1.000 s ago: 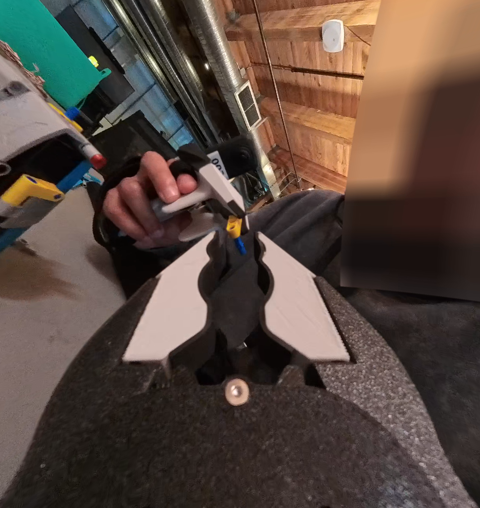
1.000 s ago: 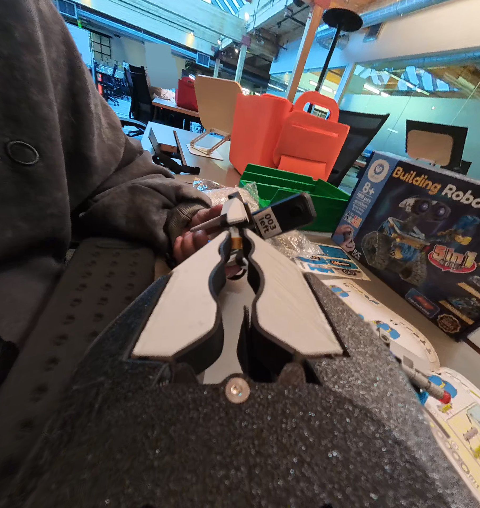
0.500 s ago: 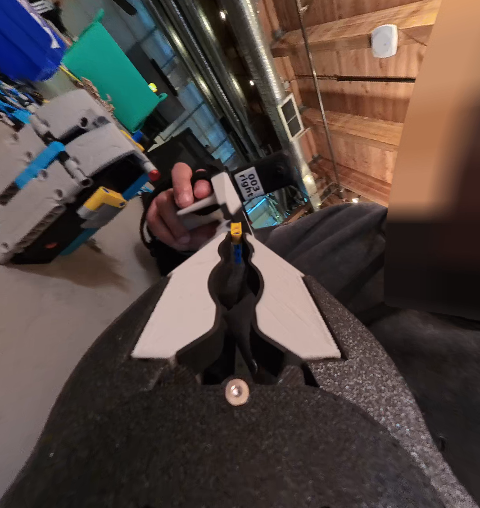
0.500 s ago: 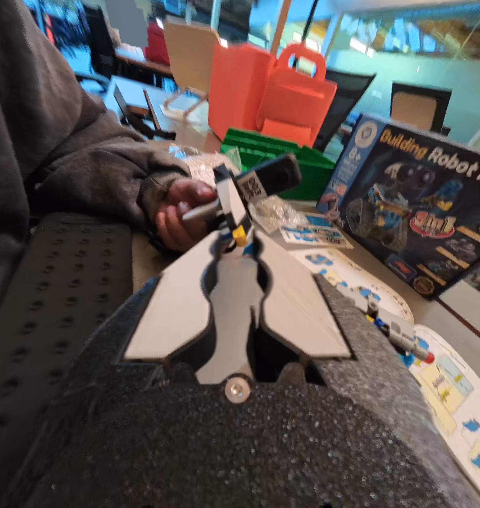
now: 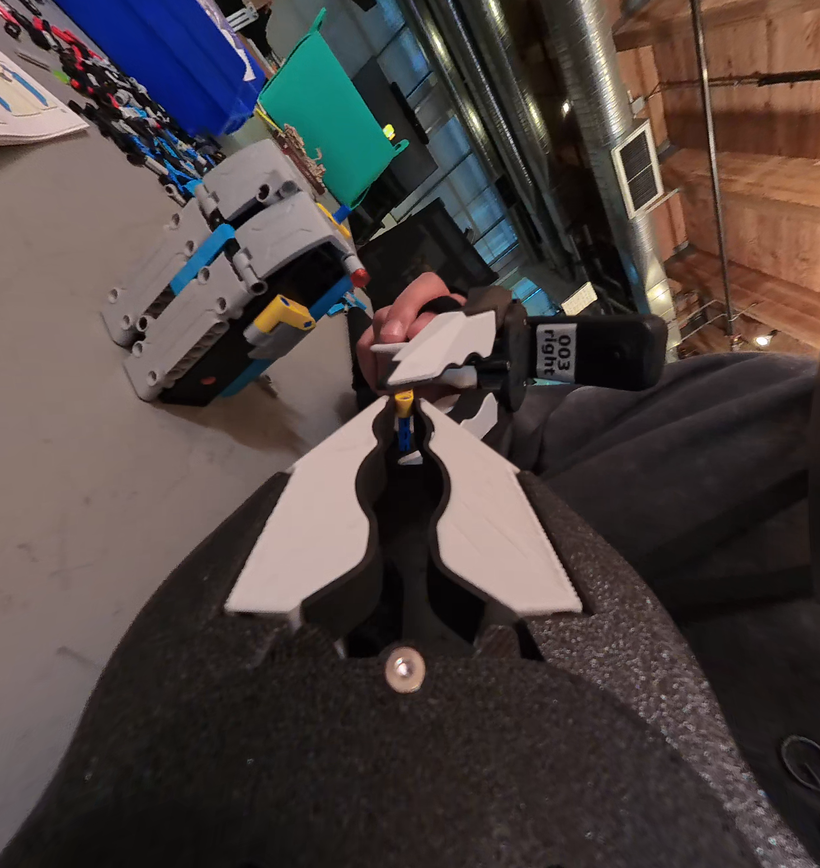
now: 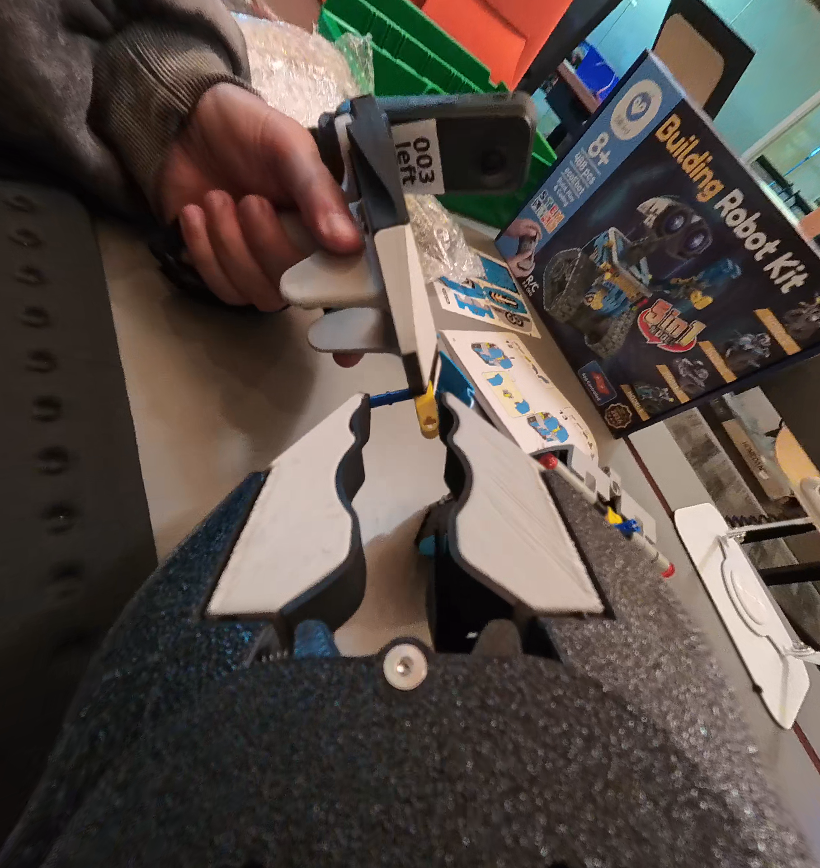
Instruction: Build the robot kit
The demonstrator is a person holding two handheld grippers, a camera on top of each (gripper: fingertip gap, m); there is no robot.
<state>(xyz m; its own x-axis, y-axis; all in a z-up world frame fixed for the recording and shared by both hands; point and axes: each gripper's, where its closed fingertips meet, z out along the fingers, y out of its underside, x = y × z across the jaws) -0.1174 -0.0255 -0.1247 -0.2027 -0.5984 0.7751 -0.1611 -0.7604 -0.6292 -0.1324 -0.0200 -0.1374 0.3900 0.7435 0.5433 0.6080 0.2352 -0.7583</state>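
On grey table (image 5: 60, 422): toy model (image 5: 220, 300), blue bin (image 5: 164, 61); wooden ceiling (image 5: 774, 188).

L hand-held gripper (image 5: 404, 425): fingers nearly closed, tips pinching a small yellow-and-blue pin piece (image 5: 403, 413), yellow end up, blue shaft between the tips. R hand-held gripper (image 5: 438, 357) just above it, turned sideways, held by a hand (image 5: 398, 319); its tip is at or v. near the yellow end, contact unclear. Black camera w/ white label (image 5: 596, 352) on its body. Grey tabletop (image 5: 70, 422) to the left carries a grey, black and blue block-built model (image 5: 229, 291), loose small parts (image 5: 117, 112) farther back, blue bin (image 5: 178, 56), green bin (image 5: 328, 112). Dark sleeve (image 5: 657, 446) at right.
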